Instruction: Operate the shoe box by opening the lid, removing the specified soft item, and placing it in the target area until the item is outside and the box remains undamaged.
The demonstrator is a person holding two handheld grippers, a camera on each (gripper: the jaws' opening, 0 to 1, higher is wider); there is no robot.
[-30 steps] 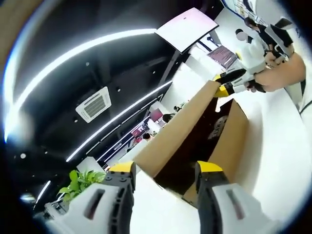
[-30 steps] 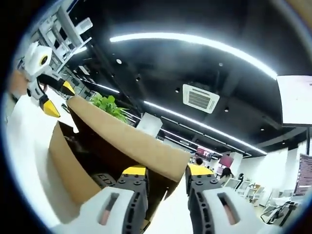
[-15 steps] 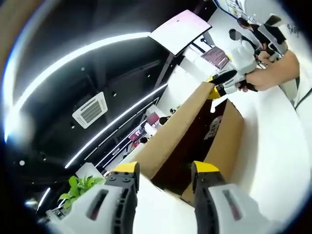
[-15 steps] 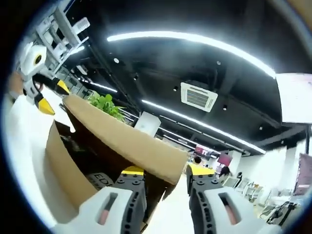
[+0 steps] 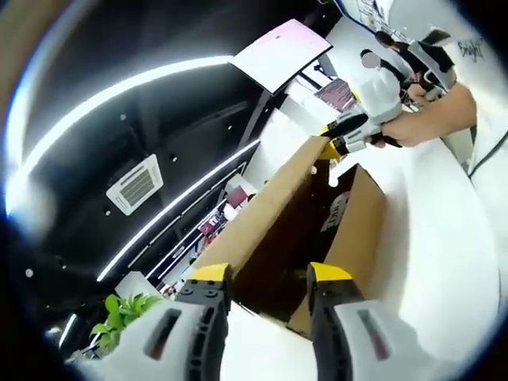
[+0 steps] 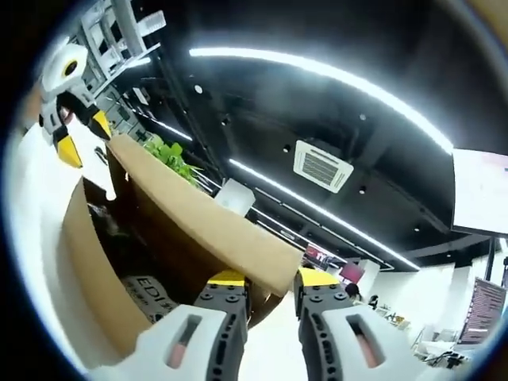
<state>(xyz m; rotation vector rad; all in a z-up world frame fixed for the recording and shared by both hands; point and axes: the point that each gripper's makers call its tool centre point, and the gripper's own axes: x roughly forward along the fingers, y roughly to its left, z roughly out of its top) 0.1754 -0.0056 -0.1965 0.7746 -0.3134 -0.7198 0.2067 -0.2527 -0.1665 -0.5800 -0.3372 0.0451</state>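
Note:
A brown cardboard shoe box (image 5: 357, 230) (image 6: 83, 270) stands on a white table, its lid (image 5: 262, 222) (image 6: 206, 230) tilted up and its dark inside showing. My left gripper (image 5: 270, 278) is shut on the lid's near end, one jaw on each side of it. It appears again as the left gripper (image 6: 83, 136) at the lid's far corner. My right gripper (image 6: 271, 279) is shut on the lid's opposite end, and that right gripper (image 5: 337, 145) sits at the far corner, held by a hand. Something dark (image 6: 111, 226) lies in the box; what it is I cannot tell.
The white table (image 5: 444, 262) spreads around the box. A person's forearm (image 5: 440, 119) reaches in from the right. A green plant (image 6: 171, 155) stands behind the box. A printed label (image 5: 337, 210) sits on the box's inner wall. Black ceiling with light strips is overhead.
Both views have swung a little as the hands moved. The gap between each gripper's jaws has narrowed slightly around the lid. The lid stays raised.

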